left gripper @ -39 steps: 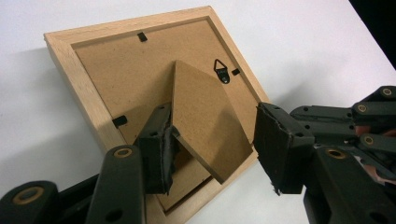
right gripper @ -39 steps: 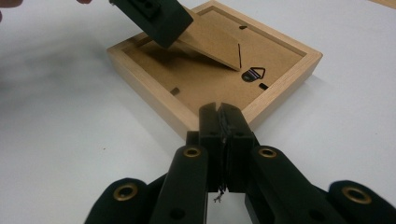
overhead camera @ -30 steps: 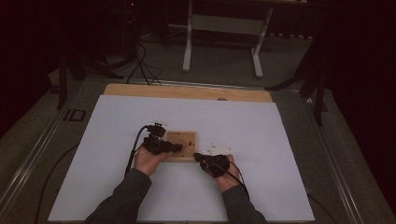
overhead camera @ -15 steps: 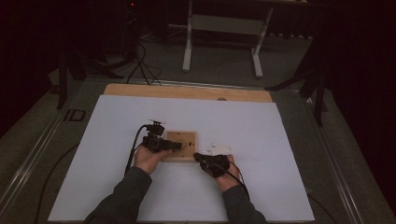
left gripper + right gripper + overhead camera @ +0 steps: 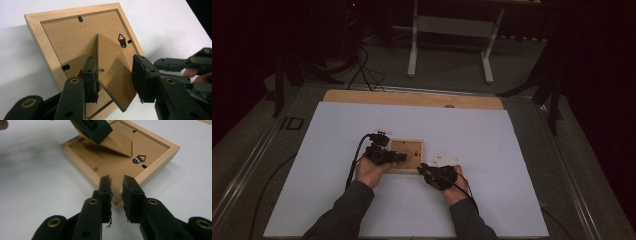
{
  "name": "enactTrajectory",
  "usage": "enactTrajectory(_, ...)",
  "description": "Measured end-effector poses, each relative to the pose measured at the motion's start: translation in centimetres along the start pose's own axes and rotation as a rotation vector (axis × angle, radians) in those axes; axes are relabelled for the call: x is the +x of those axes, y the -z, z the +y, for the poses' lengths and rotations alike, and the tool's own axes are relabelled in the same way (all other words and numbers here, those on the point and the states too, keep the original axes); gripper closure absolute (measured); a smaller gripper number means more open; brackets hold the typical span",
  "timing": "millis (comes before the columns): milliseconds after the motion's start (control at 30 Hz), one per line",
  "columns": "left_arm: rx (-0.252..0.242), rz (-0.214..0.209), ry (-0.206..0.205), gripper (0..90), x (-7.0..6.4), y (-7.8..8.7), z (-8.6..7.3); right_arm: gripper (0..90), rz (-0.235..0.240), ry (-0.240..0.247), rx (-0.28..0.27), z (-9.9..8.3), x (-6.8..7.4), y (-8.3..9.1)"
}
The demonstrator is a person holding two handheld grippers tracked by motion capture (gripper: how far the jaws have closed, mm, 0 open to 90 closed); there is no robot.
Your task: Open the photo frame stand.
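A light wooden picture frame (image 5: 409, 149) (image 5: 50, 32) (image 5: 155, 157) lies face down on the white table. Its brown stand flap (image 5: 112, 57) (image 5: 117, 142) is tilted up off the backing. My left gripper (image 5: 401, 157) (image 5: 115, 60) is open, its jaws on either side of the flap, which rests against the left jaw. One left jaw also shows at the top of the right gripper view, on the flap. My right gripper (image 5: 424, 170) (image 5: 117, 180) hovers over the frame's near corner, jaws a narrow gap apart, holding nothing. A metal hanger (image 5: 122, 40) (image 5: 138, 159) sits on the backing.
A white sheet (image 5: 492, 145) covers the table, with a bare wooden strip (image 5: 412, 97) along the far edge. A small white object (image 5: 446, 159) lies by the right hand. A black cable (image 5: 353, 162) trails from the left gripper. A stand's white legs (image 5: 413, 50) rise behind the table.
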State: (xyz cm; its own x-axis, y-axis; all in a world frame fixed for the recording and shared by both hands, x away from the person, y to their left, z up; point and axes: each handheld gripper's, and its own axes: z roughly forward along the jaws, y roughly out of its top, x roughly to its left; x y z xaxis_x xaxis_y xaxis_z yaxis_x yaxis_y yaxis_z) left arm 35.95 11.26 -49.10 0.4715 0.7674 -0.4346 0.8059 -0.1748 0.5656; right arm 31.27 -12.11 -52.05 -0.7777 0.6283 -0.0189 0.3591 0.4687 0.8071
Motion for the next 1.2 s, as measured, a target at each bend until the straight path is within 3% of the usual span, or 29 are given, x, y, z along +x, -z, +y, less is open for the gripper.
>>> enactTrajectory(67, -0.003, 0.004, -0.009, 58.3, -0.1, 0.1, 0.0, 75.0, -0.003, -0.005, -0.003, 0.0, 0.0, 0.0)
enactTrajectory(200, -0.021, 0.03, -0.068, 58.5, -0.9, 0.5, -0.4, 68.6, -0.018, -0.028, -0.023, 0.3, -0.6, 0.6)
enactTrajectory(467, -0.039, 0.058, -0.122, 58.6, -1.7, 0.9, -1.0, 62.7, -0.015, -0.052, -0.039, 0.6, -1.0, 1.0)
enactTrajectory(533, -0.059, 0.072, -0.159, 58.5, -2.1, 1.0, -1.4, 60.9, -0.014, -0.056, -0.038, 0.7, -1.0, 0.9)
enactTrajectory(967, -0.123, 0.102, -0.259, 58.9, -2.9, 1.5, -3.3, 60.8, -0.004, -0.106, -0.055, 1.1, -1.8, 1.1)
enactTrajectory(1200, -0.155, 0.127, -0.334, 58.7, -3.4, 1.8, -4.6, 57.1, 0.012, -0.121, -0.054, 1.4, -1.8, 1.0)
